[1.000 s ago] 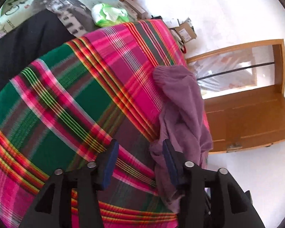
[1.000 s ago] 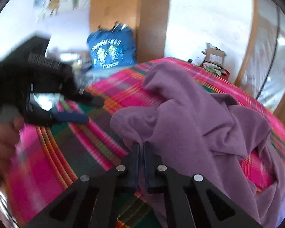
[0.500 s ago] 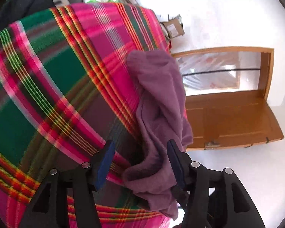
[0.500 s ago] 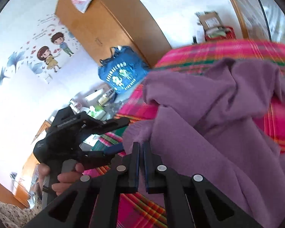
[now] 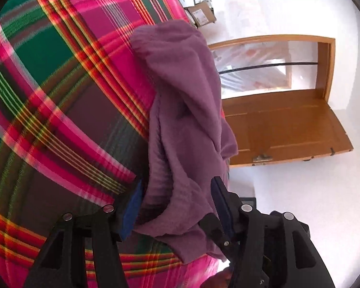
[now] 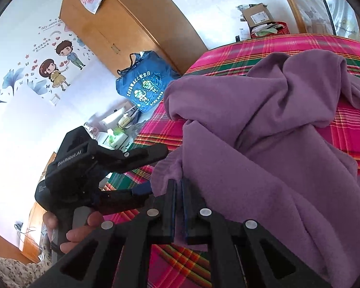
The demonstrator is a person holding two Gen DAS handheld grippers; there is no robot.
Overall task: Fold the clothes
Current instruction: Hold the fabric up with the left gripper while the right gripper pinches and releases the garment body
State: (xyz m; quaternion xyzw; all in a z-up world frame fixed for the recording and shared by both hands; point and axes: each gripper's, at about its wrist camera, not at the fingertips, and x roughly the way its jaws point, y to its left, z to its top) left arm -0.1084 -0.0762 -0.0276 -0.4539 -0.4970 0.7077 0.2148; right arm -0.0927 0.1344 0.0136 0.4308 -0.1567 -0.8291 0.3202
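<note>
A crumpled purple garment (image 5: 184, 110) lies along the edge of a bed covered by a pink, green and red plaid spread (image 5: 60, 96). My left gripper (image 5: 177, 184) is open, and the garment's near hem hangs loosely between its blue pads. In the right wrist view the same garment (image 6: 264, 144) fills the right half. My right gripper (image 6: 178, 182) pinches a fold of it; its jaws are just starting to part with the cloth still between them. The left gripper (image 6: 157, 168) sits close on the left, held by a hand (image 6: 72, 230).
An open wooden door (image 5: 283, 124) and white floor lie past the bed's edge, with a cardboard box (image 5: 200, 15) at the far corner. A blue printed bag (image 6: 144, 84), a wooden wardrobe (image 6: 122, 24) and small clutter (image 6: 115, 129) stand beyond the bed.
The left gripper has slid towards the garment, and the hem now hangs between its wider jaws. The right gripper has rolled and tilted while still holding the fold.
</note>
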